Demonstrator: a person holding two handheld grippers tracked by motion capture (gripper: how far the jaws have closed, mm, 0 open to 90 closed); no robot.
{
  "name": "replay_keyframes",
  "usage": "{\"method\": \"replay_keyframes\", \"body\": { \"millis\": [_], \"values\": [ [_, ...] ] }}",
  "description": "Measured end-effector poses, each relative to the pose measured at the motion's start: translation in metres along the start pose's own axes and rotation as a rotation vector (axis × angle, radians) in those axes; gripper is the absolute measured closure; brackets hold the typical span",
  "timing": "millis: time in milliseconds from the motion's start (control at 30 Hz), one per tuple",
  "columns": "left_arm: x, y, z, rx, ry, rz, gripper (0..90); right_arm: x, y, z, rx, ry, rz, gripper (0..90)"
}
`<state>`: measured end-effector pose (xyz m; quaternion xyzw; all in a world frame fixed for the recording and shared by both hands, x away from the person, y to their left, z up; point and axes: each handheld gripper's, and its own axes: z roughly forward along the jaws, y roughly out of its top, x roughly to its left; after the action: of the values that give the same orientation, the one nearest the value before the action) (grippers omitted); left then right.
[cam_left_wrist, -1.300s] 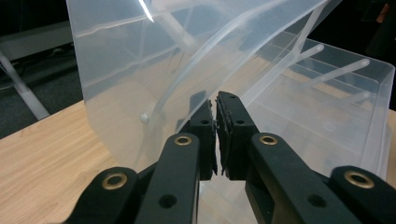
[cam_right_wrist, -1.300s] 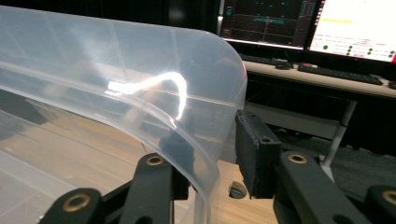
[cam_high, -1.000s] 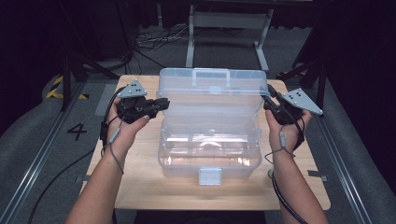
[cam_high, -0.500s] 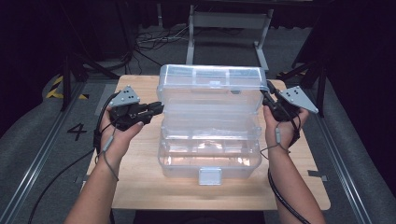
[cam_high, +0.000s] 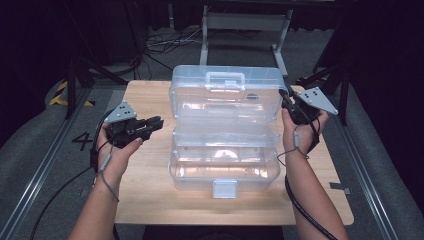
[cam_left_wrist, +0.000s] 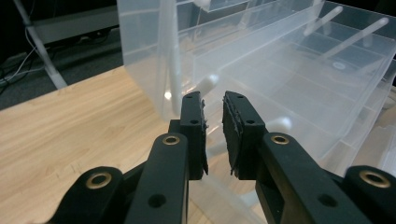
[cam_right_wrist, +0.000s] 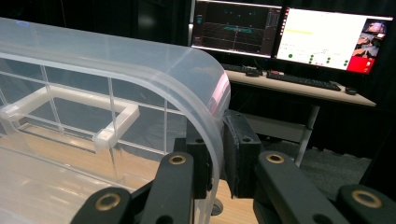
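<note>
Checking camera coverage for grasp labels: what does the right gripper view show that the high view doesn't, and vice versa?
Right gripper view: the lid's curved edge sits between the jaws of the right claw, which have just been closing on it; monitors and a keyboard stand behind.
High view: the left claw beside the box, the front latch, the wooden table.
Both: the open clear lid with its handle, and the right claw at its side.

Monitor text (cam_right_wrist: 327, 39) too small to read, clear box's lid (cam_right_wrist: 140, 65) cut off at left edge, hiding part of right gripper's (cam_right_wrist: 215, 140) inner jaw.
</note>
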<state>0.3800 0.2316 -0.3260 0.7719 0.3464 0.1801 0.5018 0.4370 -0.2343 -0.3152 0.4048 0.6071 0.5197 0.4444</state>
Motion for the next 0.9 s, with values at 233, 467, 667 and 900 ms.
{"method": "replay_keyframes", "body": {
  "millis": [233,467,667,900],
  "values": [
    [0.011,-0.024,0.005,0.050,0.071,-0.018,74.3,-0.005,0.000,0.008,0.003,0.021,0.024,81.8],
    [0.022,-0.041,0.008,0.088,0.119,-0.032,68.8,-0.011,-0.001,0.016,0.009,0.041,0.030,81.9],
    [0.029,-0.054,0.012,0.154,0.172,-0.047,67.0,-0.013,0.000,0.023,0.013,0.054,0.039,81.8],
    [0.035,-0.070,0.016,0.189,0.192,-0.056,61.5,-0.020,-0.002,0.029,0.010,0.081,0.051,81.7]
  ]
}}
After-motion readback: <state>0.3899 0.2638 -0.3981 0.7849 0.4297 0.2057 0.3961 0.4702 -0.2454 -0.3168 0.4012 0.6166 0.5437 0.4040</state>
